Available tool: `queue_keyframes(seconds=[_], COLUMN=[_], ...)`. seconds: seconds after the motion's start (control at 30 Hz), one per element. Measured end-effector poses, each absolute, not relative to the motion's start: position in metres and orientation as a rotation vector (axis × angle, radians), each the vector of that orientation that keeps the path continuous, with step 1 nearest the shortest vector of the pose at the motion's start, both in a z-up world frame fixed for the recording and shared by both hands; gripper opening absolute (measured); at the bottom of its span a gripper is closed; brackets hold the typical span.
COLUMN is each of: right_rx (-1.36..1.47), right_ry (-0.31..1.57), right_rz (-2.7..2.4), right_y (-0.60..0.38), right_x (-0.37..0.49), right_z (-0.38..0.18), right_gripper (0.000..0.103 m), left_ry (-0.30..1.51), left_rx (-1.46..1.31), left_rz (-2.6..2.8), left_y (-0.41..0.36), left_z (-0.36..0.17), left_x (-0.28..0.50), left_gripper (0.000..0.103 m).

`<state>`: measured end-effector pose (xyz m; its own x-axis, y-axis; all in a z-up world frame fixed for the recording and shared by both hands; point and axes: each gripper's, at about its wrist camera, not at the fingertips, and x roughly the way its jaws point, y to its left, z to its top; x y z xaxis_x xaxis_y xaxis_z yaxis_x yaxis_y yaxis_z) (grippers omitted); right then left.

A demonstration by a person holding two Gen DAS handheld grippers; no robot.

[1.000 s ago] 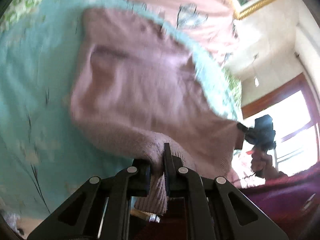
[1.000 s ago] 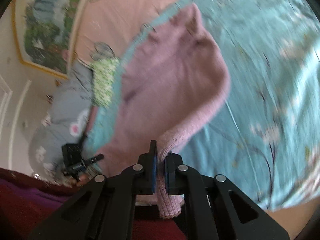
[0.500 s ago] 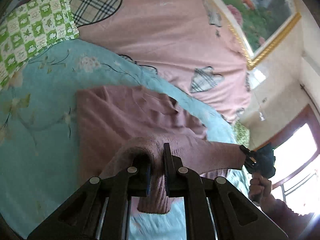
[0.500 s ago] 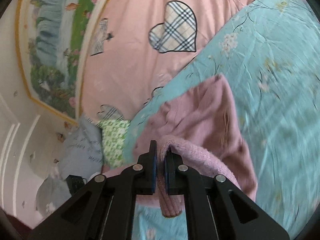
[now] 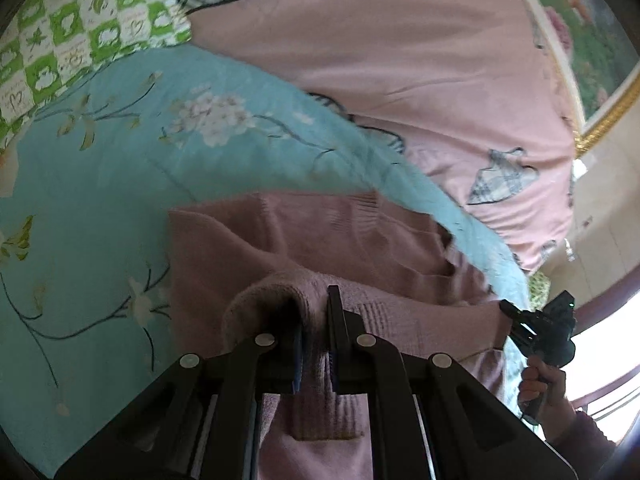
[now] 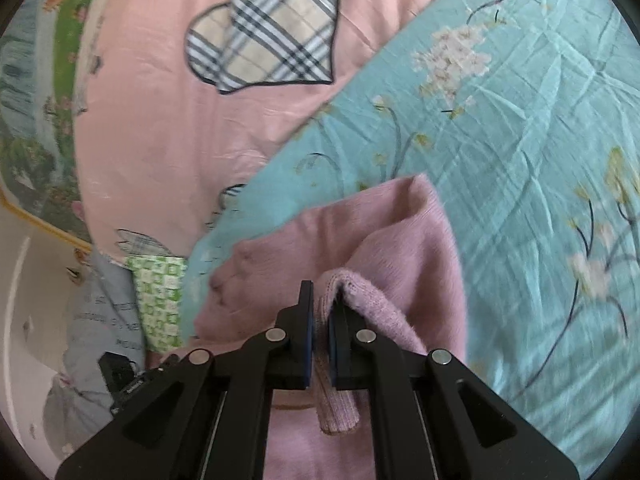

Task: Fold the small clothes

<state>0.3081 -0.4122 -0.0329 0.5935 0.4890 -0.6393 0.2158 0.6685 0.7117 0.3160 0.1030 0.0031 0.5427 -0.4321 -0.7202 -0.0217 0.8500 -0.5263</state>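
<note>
A pink knit sweater point(image 5: 320, 236) lies on a turquoise floral bedsheet point(image 5: 100, 184). My left gripper point(image 5: 316, 312) is shut on a ribbed edge of the sweater, which bunches over the left finger and hangs down between the jaws. In the right wrist view the same sweater point(image 6: 360, 232) spreads ahead, and my right gripper point(image 6: 322, 304) is shut on another ribbed edge, folded over the right finger. That right gripper point(image 5: 520, 320) also shows at the right of the left wrist view, held by a hand point(image 5: 540, 380). The left gripper point(image 6: 132, 380) appears at the lower left of the right wrist view.
A pink quilt with plaid hearts point(image 6: 200, 120) covers the far side of the bed. A green checked cloth point(image 5: 80, 20) lies at the upper left, also seen as a green checked cloth point(image 6: 160, 300). A framed picture point(image 5: 592, 40) hangs on the wall. A bright window point(image 5: 612, 340) is at right.
Both grippers have carried the sweater's held edge forward over the garment, which now lies lower and flatter on the sheet. The pink quilt and green cloth have come into view.
</note>
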Motion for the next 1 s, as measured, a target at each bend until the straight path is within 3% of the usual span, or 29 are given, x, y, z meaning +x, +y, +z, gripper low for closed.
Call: queue_keyframes(seconds=[0.23, 0.27, 0.3, 0.33, 0.37, 0.4, 0.5, 0.63, 0.77, 0.83, 0.9, 1.0], right_rx=[0.865, 0.884, 0.894, 0.881, 0.858, 0.844, 0.750, 0.500, 0.295, 0.259, 0.290, 0.384], right_ry=[1.029, 1.027, 1.005, 0.988, 0.969, 0.942, 0.905, 1.123, 1.252, 1.270, 1.252, 1.165], right_rz=[0.161, 0.170, 0.174, 0.162, 0.144, 0.135, 0.261, 0.560, 0.646, 0.591, 0.516, 0.340], right_y=[-0.421, -0.425, -0.430, -0.434, -0.438, -0.442, -0.420, -0.329, -0.275, -0.277, -0.292, -0.328], right_x=[0.323, 0.320, 0.312, 0.306, 0.297, 0.287, 0.259, 0.248, 0.261, 0.285, 0.310, 0.347], right_z=[-0.047, -0.045, -0.038, -0.032, -0.024, -0.015, 0.010, -0.007, -0.034, -0.044, -0.047, -0.043], right_gripper=[0.009, 0.010, 0.014, 0.018, 0.029, 0.034, 0.034, 0.034, 0.034, 0.033, 0.029, 0.031], left_ry=[1.074, 1.061, 1.052, 1.031, 1.013, 1.010, 1.058, 1.160, 1.202, 1.205, 1.183, 1.148], left_rx=[-0.466, -0.452, -0.429, -0.398, -0.376, -0.359, -0.319, -0.178, -0.098, -0.057, -0.043, -0.096], left_rz=[-0.223, -0.224, -0.213, -0.208, -0.222, -0.253, -0.402, -0.507, -0.482, -0.437, -0.373, -0.217], left_y=[0.098, 0.099, 0.099, 0.099, 0.096, 0.089, 0.054, -0.008, -0.026, -0.022, -0.010, 0.022], left_z=[-0.015, -0.006, 0.001, 0.012, 0.022, 0.029, 0.031, -0.001, -0.021, -0.020, -0.016, -0.012], left_x=[0.325, 0.316, 0.307, 0.294, 0.281, 0.267, 0.239, 0.233, 0.268, 0.295, 0.321, 0.366], left_gripper=[0.017, 0.028, 0.048, 0.057, 0.060, 0.060, 0.061, 0.060, 0.057, 0.046, 0.045, 0.045])
